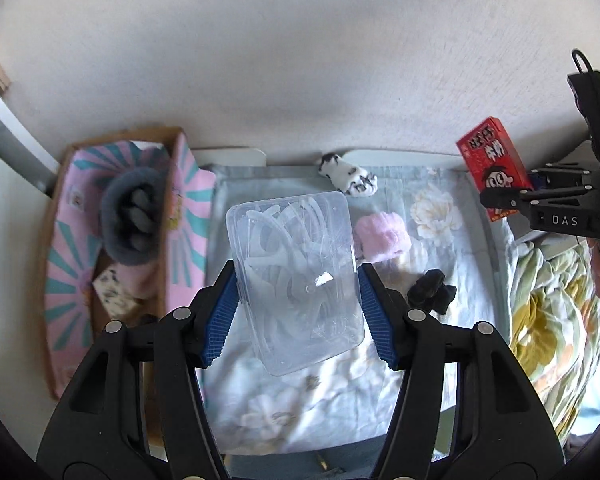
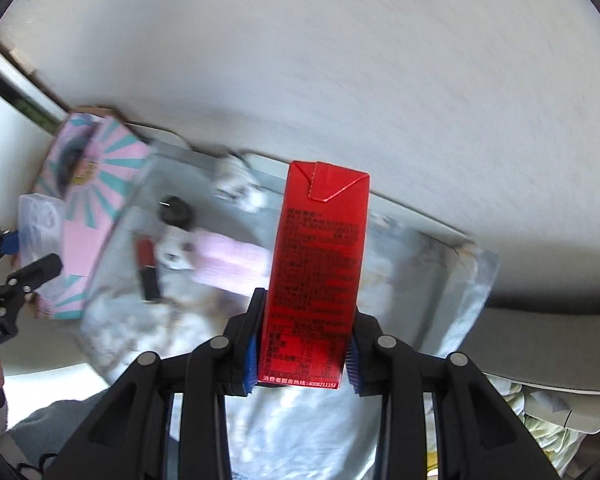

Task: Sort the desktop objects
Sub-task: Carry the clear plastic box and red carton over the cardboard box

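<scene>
My left gripper (image 1: 298, 312) is shut on a clear plastic box (image 1: 296, 280) with white pieces inside, held above the floral cloth (image 1: 440, 248). My right gripper (image 2: 302, 352) is shut on a red drink carton (image 2: 318, 264), held upright in the air; the carton also shows at the right of the left wrist view (image 1: 494, 164). On the cloth lie a pink fluffy item (image 1: 382, 234), a black clip (image 1: 430, 290) and a white-and-black plush (image 1: 348, 174). A red and black tube (image 2: 146, 264) shows in the right wrist view.
A cardboard box with pink and teal flaps (image 1: 72, 248) stands at the left, holding a grey fluffy item (image 1: 134, 216) and a patterned card (image 1: 112, 290). A white wall (image 1: 300, 60) is behind. A yellow floral quilt (image 1: 552, 312) lies at the right.
</scene>
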Demonstrator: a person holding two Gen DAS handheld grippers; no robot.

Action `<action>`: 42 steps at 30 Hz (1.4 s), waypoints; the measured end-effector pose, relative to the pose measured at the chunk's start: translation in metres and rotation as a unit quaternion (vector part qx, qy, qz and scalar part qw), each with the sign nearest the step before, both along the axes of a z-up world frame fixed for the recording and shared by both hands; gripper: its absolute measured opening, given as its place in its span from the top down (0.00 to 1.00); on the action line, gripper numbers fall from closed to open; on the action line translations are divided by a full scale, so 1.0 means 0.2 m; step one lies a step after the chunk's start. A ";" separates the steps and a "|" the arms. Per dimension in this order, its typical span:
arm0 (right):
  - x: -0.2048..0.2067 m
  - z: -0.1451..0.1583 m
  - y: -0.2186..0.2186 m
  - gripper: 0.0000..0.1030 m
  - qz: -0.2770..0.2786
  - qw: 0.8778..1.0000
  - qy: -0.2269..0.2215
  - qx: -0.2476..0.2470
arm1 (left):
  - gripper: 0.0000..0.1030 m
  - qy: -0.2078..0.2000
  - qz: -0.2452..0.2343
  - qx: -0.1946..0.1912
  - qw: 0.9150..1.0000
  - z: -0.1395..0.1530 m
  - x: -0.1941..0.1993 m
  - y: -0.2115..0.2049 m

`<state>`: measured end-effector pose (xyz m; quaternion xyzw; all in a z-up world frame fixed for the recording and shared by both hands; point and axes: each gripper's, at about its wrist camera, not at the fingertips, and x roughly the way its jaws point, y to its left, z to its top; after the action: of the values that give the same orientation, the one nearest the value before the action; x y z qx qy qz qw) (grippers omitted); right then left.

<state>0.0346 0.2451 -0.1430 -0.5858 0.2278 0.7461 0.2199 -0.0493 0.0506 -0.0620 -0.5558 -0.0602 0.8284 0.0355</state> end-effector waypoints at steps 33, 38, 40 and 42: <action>-1.41 0.07 -0.85 0.70 0.214 0.976 0.001 -0.029 | 0.46 -0.052 0.081 0.001 0.995 -0.11 0.28 -1.00; -1.53 -0.09 -0.95 0.70 0.231 0.971 -0.015 -0.061 | 0.46 -0.069 0.072 -0.007 0.995 -0.20 0.31 -1.02; -1.55 -0.13 -0.98 0.70 0.237 0.969 -0.020 -0.066 | 0.46 -0.074 0.069 -0.014 0.995 -0.22 0.31 -1.02; -1.57 -0.15 -1.00 0.70 0.241 0.968 -0.024 -0.072 | 0.46 -0.078 0.068 -0.013 0.995 -0.24 0.31 -1.01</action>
<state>-0.2786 0.0443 -0.1739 -0.6551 0.1276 0.7447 -0.0033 0.0122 -0.1523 -0.1107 -0.6139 -0.0892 0.7837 -0.0330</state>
